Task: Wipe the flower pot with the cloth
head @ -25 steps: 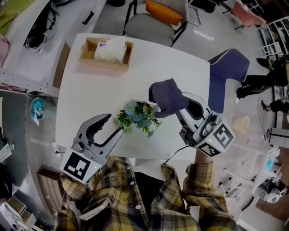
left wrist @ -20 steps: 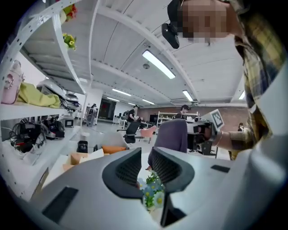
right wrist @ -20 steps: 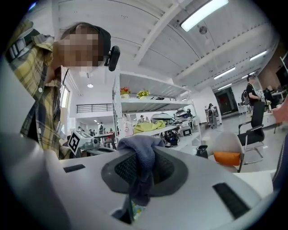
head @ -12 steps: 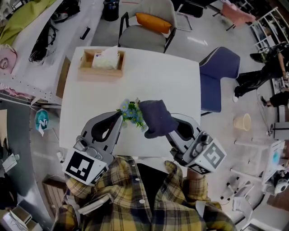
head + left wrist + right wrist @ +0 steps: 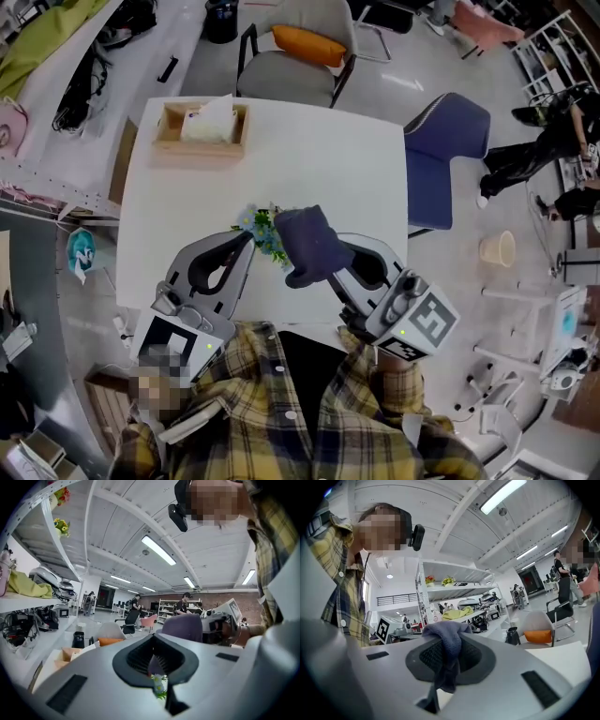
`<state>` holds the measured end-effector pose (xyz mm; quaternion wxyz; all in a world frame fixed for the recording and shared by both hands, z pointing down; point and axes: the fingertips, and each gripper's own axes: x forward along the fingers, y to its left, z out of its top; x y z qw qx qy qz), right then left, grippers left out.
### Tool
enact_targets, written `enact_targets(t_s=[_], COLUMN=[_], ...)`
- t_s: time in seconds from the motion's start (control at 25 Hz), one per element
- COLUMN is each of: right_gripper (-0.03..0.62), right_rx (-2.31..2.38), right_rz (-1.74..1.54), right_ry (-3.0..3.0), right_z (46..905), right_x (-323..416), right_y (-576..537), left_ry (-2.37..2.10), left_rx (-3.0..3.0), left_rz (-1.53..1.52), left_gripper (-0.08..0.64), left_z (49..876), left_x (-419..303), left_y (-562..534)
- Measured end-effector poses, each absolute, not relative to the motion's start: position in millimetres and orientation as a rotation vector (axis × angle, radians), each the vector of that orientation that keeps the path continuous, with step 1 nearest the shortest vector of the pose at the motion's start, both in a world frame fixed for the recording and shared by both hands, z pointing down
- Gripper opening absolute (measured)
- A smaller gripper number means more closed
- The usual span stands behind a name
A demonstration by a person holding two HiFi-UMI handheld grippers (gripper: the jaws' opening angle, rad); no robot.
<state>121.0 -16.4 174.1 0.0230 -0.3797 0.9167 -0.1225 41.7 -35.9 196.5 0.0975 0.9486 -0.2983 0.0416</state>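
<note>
Left gripper point(image 5: 248, 246) pinches the flower pot point(image 5: 159, 685) at its jaw tips; right gripper point(image 5: 443, 665) clamps the cloth point(image 5: 309, 246), bunched over its tips beside the pot. Risk: wiping pressure could twist the thinly held pot loose.

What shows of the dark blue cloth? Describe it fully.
The dark blue cloth looks like soft fabric, bunched into a rumpled wad. The right gripper is shut on it: folds rise above the jaws and a tail hangs below them. It is held above the white table, beside the small blue-flowered plant.
</note>
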Motion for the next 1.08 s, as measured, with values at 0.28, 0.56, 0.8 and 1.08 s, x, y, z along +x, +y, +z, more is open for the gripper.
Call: enact_targets(t_s=[0.28, 0.56, 0.8, 1.08], right_gripper=[0.021, 0.021, 0.021, 0.021], right_rx=[-1.147, -1.152, -1.184, -1.183], right_rz=[-0.397, -0.396, -0.416, -0.431], right_ry=[2.858, 2.863, 2.857, 2.859], right_z=[176.1, 175.5, 176.6, 174.7], right_x=[122.9, 124.8, 132.2, 128.6], right_y=[-18.1, -18.3, -17.6, -18.6], left_ry=[-0.908, -0.920, -0.918, -0.912], left_rx=[2.793, 2.791, 2.782, 2.797], left_rz=[0.144, 0.149, 0.100, 0.118], left_gripper=[0.009, 0.009, 0.009, 0.009], left_z=[197.5, 198.7, 192.4, 189.8], left_x=[42.1, 39.7, 39.6, 39.7], left_y=[-38.5, -37.6, -41.0, -38.4])
